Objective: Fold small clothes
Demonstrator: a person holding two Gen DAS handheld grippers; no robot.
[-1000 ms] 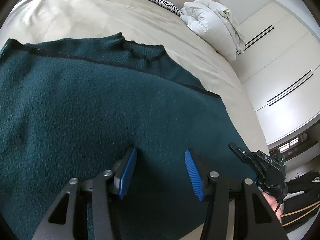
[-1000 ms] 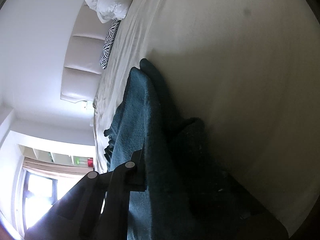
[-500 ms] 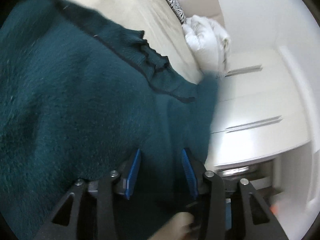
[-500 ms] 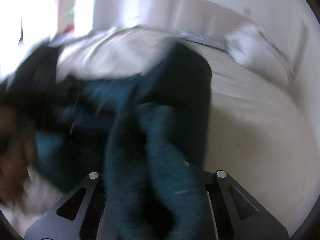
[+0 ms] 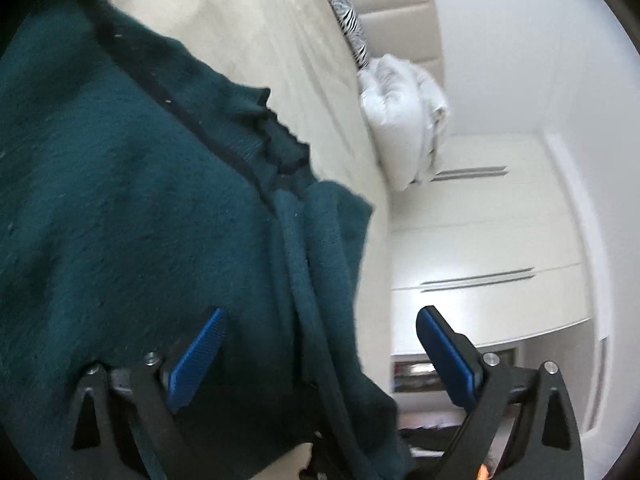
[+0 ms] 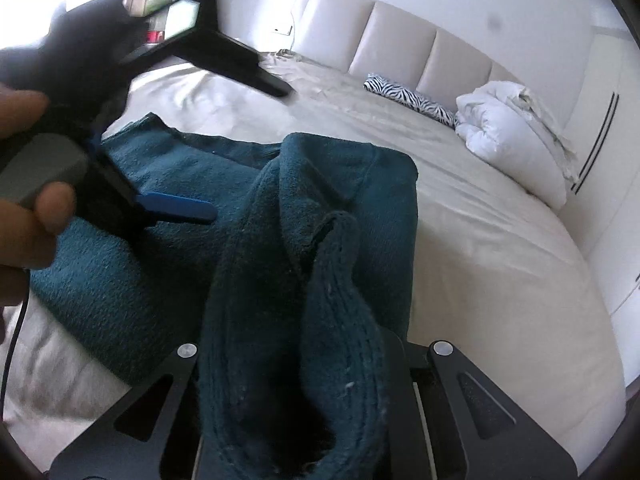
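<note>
A dark teal knit sweater (image 5: 120,220) lies on the cream bed (image 5: 280,40). My left gripper (image 5: 318,344) is open wide, its blue pads on either side of a hanging fold of the sweater without pinching it. In the right wrist view the sweater (image 6: 132,280) is spread on the bed (image 6: 500,260), and my right gripper (image 6: 296,392) is shut on a bunched ribbed edge of it, lifted and draped over the fingers, which are hidden. The left gripper (image 6: 176,208) shows there at left, held by a hand, above the sweater.
A folded white duvet (image 6: 516,136) and a zebra-print pillow (image 6: 408,98) lie at the padded headboard (image 6: 400,36). White wardrobe doors (image 5: 480,240) stand beside the bed. The bed's edge (image 6: 600,340) curves at right.
My left gripper opened wider and let the cloth go. My right gripper swung round and lifted the sweater's edge over the body, folding it. Both views rotated sharply.
</note>
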